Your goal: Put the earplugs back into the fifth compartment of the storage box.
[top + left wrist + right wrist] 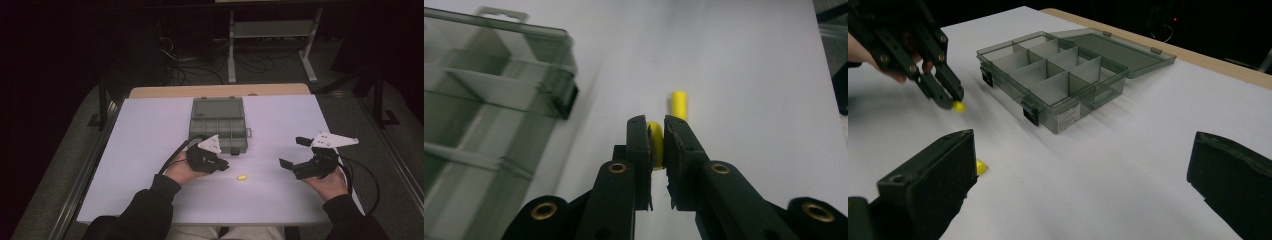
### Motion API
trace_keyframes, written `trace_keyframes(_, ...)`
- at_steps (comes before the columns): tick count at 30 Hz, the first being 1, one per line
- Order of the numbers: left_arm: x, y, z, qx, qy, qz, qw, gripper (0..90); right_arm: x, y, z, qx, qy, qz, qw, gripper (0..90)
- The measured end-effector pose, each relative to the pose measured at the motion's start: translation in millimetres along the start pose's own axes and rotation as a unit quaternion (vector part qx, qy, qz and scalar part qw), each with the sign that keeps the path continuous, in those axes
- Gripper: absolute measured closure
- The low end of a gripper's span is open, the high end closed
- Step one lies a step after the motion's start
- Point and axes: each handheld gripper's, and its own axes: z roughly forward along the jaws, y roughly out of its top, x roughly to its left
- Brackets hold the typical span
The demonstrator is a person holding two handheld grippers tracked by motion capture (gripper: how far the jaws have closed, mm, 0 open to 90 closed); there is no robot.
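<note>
Yellow piece (654,145) | clamped upright in left gripper (655,131) jaws | right gripper (295,152) jaws apart

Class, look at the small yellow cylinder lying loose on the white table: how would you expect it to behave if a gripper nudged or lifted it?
The yellow cylinder lies on its side on the smooth table, so a nudge would probably roll it. It looks small and likely light. A similar yellow piece sits pinched in the left gripper without visibly squashing, suggesting it is fairly stiff.
</note>
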Motion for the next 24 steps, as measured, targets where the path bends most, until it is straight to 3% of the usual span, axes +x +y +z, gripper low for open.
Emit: trace_keyframes(24,36.9,7.2,-62.5,-0.006,0.066,-0.019,0.9977,82.0,0.1,-0.3,0.5,0.002,-0.001,0.000,1.0000,0.0)
